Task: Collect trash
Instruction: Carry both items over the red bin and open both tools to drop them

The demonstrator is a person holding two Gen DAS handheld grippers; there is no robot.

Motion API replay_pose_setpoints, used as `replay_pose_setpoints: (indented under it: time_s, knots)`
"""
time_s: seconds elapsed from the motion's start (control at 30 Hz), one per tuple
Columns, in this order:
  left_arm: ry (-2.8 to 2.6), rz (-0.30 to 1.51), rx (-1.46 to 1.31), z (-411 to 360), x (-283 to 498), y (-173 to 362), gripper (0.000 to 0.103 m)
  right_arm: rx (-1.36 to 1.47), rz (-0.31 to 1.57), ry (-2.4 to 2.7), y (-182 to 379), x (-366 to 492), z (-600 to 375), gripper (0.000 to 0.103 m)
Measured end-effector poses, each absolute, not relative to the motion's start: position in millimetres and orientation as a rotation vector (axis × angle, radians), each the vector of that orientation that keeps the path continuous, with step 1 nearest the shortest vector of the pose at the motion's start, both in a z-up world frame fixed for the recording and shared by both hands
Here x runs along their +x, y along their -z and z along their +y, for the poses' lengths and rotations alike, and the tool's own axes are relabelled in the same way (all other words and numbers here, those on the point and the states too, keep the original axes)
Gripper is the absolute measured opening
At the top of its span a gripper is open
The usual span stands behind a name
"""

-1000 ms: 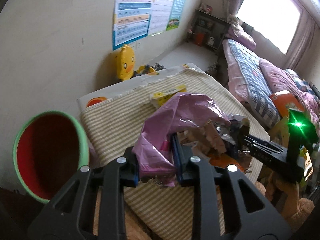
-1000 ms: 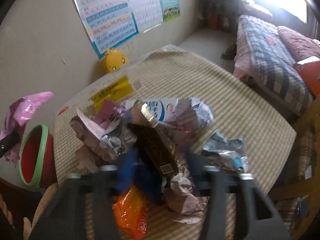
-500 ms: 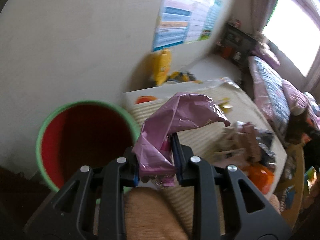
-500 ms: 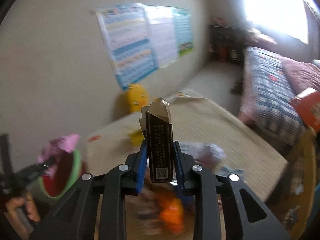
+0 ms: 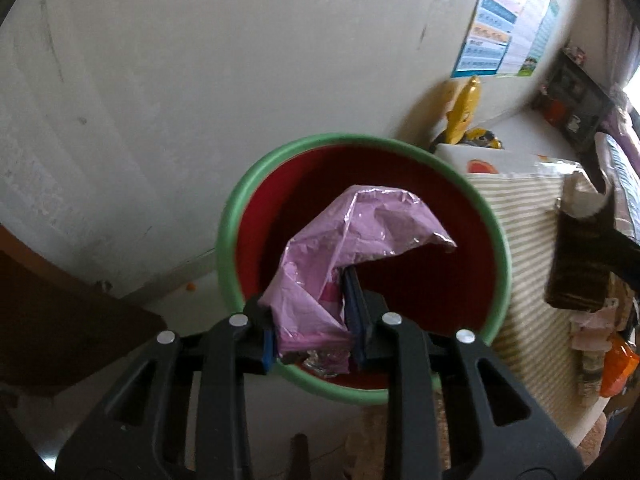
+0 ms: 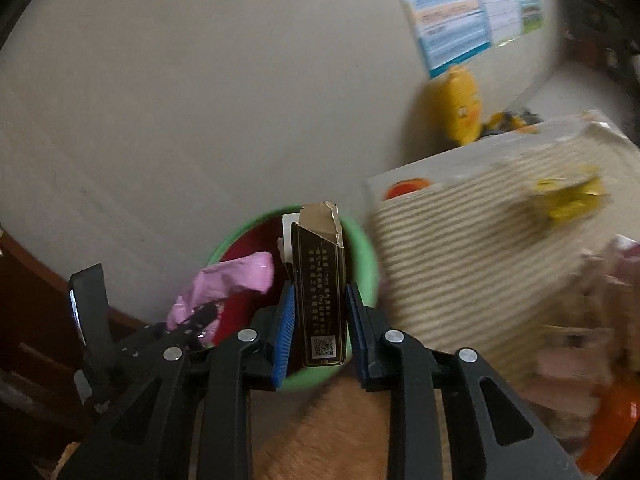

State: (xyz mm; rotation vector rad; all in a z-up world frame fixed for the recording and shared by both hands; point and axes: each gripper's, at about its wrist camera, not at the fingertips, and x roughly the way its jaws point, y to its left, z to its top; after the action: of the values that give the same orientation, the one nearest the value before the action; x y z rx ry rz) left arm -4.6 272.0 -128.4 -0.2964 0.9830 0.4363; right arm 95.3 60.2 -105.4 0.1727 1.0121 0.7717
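Trash in our two grippers is now at the bin. Between the jaws of our left gripper (image 5: 312,330) sits the pink plastic wrapper (image 5: 352,252); those jaws have just been opening a little, yet they stand narrow and the wrapper is still pinched between the blue pads, not yet falling. A second ago this gripper looked across the striped desk (image 5: 532,248) at the pile, with the bin off to one side; now the red bin with the green rim (image 5: 228,220) fills the middle of its view and the wrapper hangs straight over the opening. We judge the release has begun and needs only a wider opening.

Our right gripper (image 6: 318,326) has its jaws narrow and clamped on the dark cigarette box (image 6: 320,280), upright, torn flap at the top. A second ago it was down in the heap on the desk; now the box is lifted clear and lines up with the bin's far rim, beyond the desk's left edge.

Out past both, more rubbish lies at the desk's near right corner, among it an orange packet (image 5: 616,364). Two pieces are nearly binned; the pile remains.
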Motion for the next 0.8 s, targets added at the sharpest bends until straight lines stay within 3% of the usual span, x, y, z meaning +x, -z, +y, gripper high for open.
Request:
replay_pose_setpoints:
  time_s: [0.03, 0.07, 0.13, 0.2, 0.8]
  knots:
    - [-0.441, 0.982, -0.299, 274, -7, 129, 0.037, 0.171, 1.014, -0.778, 107, 97, 67, 0.028]
    - [-0.442, 0.977, -0.305, 274, -8, 129, 0.048, 0.177, 1.017, -0.782, 108, 99, 72, 0.044]
    - [-0.444, 0.963, -0.314, 274, -10, 128, 0.061, 0.198, 1.0, -0.774, 107, 98, 74, 0.063]
    - [-0.444, 0.947, -0.314, 275, -11, 128, 0.068, 0.2, 0.982, -0.774, 101, 97, 70, 0.063]
    - [-0.294, 0.907, -0.23, 207, 8, 97, 0.068, 0.097, 0.829, -0.528, 65, 68, -54, 0.063]
